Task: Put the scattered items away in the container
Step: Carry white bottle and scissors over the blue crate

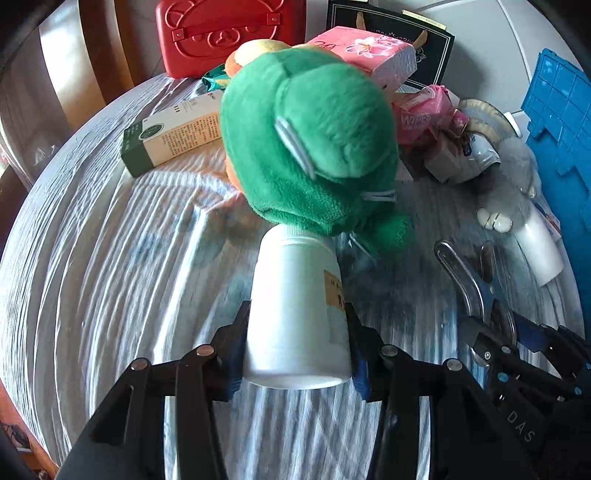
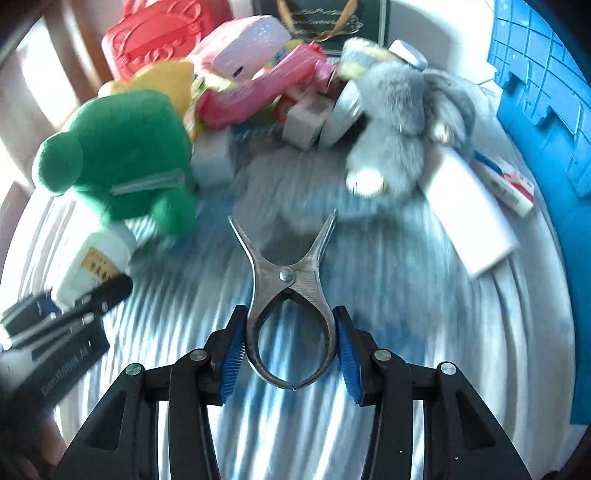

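Observation:
My left gripper [image 1: 297, 321] is shut on a white plastic bottle [image 1: 299, 310], its cap end against a green plush toy [image 1: 314, 147]. My right gripper [image 2: 290, 339] is shut on the looped handles of metal tongs [image 2: 286, 295], whose tips point forward and spread apart. The tongs and right gripper show at the right of the left wrist view [image 1: 476, 288]. The bottle and left gripper show at the left of the right wrist view [image 2: 92, 266]. The blue container [image 2: 546, 122] stands at the right edge.
On the striped cloth [image 1: 147, 258] lie a green-and-cream box [image 1: 170, 133], a pink tissue pack [image 1: 365, 51], a pink wipes pack [image 1: 424, 114], a grey plush [image 2: 399, 122], a white tube [image 2: 472, 218] and a toothpaste tube [image 2: 509, 184]. A red case [image 1: 221, 33] stands at the back.

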A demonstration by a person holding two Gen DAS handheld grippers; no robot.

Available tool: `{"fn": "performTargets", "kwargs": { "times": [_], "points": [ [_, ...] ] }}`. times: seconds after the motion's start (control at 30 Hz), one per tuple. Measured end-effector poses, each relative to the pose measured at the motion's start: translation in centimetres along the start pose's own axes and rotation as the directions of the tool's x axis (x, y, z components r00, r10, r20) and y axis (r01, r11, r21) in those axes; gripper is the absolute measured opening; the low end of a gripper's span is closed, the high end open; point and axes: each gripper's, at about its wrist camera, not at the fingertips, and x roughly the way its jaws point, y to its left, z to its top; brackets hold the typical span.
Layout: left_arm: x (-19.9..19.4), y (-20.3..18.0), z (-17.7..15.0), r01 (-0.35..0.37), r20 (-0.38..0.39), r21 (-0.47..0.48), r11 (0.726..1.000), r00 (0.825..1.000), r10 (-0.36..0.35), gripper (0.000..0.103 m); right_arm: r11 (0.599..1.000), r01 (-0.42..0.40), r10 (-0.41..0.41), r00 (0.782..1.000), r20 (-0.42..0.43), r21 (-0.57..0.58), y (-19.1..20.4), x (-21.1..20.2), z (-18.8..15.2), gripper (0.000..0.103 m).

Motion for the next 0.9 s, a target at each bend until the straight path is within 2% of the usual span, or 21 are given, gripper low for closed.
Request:
{"fn": "performTargets", "kwargs": {
  "times": [0.1,0.17,0.23,0.3,0.37,0.4,0.47,0.57,0.73,0.9],
  "points": [
    [-1.0,0.0,-1.5,-0.001,-0.005,-0.01,1.0,1.0,0.001,0.045,0.999,0.005,-0.006,1.0,-0.024,-0.041,0.1,-0.8,-1.4,0.045],
    [-1.2,0.1,-2.0,0.002,-0.01,-0.008,1.0,1.0,-0.002,0.045,0.999,-0.02,0.019,0.999,-0.03,-0.034,-0.1,-1.4,-1.8,0.047],
    [-1.0,0.4,-2.1,0.002,-0.008,0.008,1.0,1.0,-0.002,0.045,1.0,-0.026,0.026,1.0,-0.015,-0.005,-0.4,-1.7,-1.5,0.069],
    [-1.7,-0.7,-2.9,-0.005,0.002,0.029,1.0,1.0,0.005,0.045,1.0,-0.014,0.014,1.0,0.001,0.014,-0.4,-1.5,-0.8,0.071],
    [-1.9,-1.1,-3.0,-0.008,0.011,0.043,0.999,1.0,0.008,0.045,1.0,-0.015,0.015,1.0,0.007,0.022,0.2,-1.1,-0.6,0.059],
    [-1.6,-0.8,-2.8,-0.008,0.016,0.048,0.999,1.0,0.007,0.045,1.0,0.03,-0.03,0.999,0.027,-0.002,0.7,-1.1,-0.5,0.041],
    [-1.4,-0.4,-2.8,-0.009,0.023,0.062,0.998,1.0,0.008,0.045,0.998,0.062,-0.061,0.997,0.039,-0.032,0.3,-1.6,-0.8,0.041],
    [-2.4,-0.6,-3.1,-0.014,0.051,0.096,0.995,0.999,0.009,0.045,0.998,0.061,-0.06,0.997,0.053,-0.014,0.4,-2.5,-1.0,0.041],
    [-5.7,-0.5,-2.6,-0.005,0.124,0.118,0.993,0.992,-0.01,0.045,0.999,0.048,-0.047,0.993,0.113,-0.008,1.1,-5.8,-1.1,0.041],
    [-10.1,-0.9,-1.1,0.01,0.212,0.13,0.991,0.977,-0.037,0.045,0.999,0.054,-0.051,0.975,0.217,-0.008,2.5,-10.5,-0.3,0.041]
  ]
}}
